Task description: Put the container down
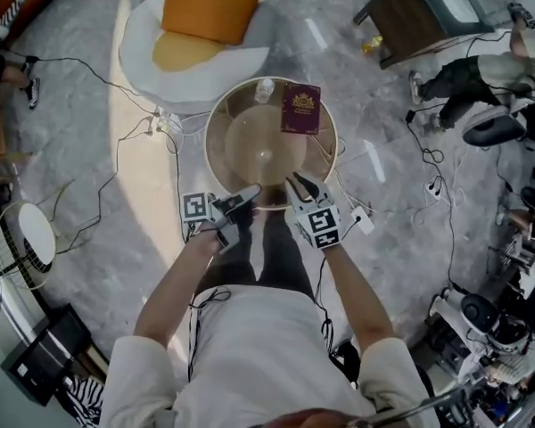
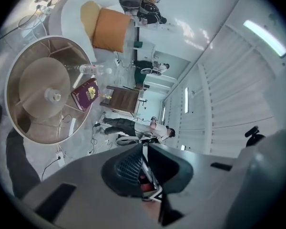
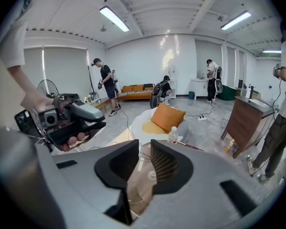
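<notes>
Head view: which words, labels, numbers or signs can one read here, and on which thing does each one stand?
No text can be read in this view.
Dark red booklet: a gold emblem and gold print, too small to read.
Clear bottle: any label is too small to read.
Square markers on the left tongs and right tongs: black-and-white patterns only, no letters.

Round glass table [image 1: 236, 163] bears bottle [image 1: 265, 89] and booklet [image 1: 300, 108].
</notes>
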`<action>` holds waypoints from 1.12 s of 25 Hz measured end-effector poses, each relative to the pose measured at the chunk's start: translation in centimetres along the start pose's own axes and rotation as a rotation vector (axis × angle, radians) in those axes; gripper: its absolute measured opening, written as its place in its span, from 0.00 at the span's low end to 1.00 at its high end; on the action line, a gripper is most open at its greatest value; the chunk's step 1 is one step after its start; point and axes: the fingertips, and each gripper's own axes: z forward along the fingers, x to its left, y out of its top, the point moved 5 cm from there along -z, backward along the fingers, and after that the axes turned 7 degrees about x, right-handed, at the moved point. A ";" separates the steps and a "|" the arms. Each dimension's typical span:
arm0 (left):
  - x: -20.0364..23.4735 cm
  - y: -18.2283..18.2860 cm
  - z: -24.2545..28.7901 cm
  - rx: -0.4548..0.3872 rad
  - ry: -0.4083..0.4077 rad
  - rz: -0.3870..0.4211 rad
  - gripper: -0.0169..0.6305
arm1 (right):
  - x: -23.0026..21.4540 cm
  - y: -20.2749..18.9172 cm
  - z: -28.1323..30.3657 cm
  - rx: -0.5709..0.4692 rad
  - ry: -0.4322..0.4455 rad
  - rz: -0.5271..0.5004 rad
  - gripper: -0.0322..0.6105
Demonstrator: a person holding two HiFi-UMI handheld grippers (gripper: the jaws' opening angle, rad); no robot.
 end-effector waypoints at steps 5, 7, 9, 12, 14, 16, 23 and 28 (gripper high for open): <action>-3.5 -3.2 -0.3 0.023 -0.010 0.033 0.06 | 1.0 1.3 -5.3 -0.037 -0.041 0.021 0.12; -4.8 -4.2 -0.7 0.021 -0.003 0.047 0.06 | 1.5 1.6 -7.5 -0.051 -0.059 0.036 0.10; -6.3 -4.8 -1.1 0.005 -0.001 0.062 0.05 | 1.9 2.0 -9.6 -0.066 -0.077 0.055 0.06; -9.1 -4.9 -1.0 -0.021 -0.047 0.088 0.05 | 2.3 3.0 -12.1 -0.089 -0.104 0.061 0.04; -10.6 -5.6 -0.9 -0.022 -0.067 0.109 0.05 | 3.0 3.3 -14.0 -0.098 -0.107 0.060 0.04; -11.6 -6.6 -0.7 -0.015 -0.069 0.133 0.05 | 3.4 3.4 -16.0 -0.107 -0.102 0.057 0.04; -14.0 -10.8 -0.2 0.017 -0.036 0.251 0.05 | 4.1 3.6 -21.8 -0.168 -0.086 0.087 0.04; -14.9 -14.0 -0.4 0.004 0.013 0.319 0.05 | 4.5 3.2 -24.9 -0.153 -0.025 0.136 0.04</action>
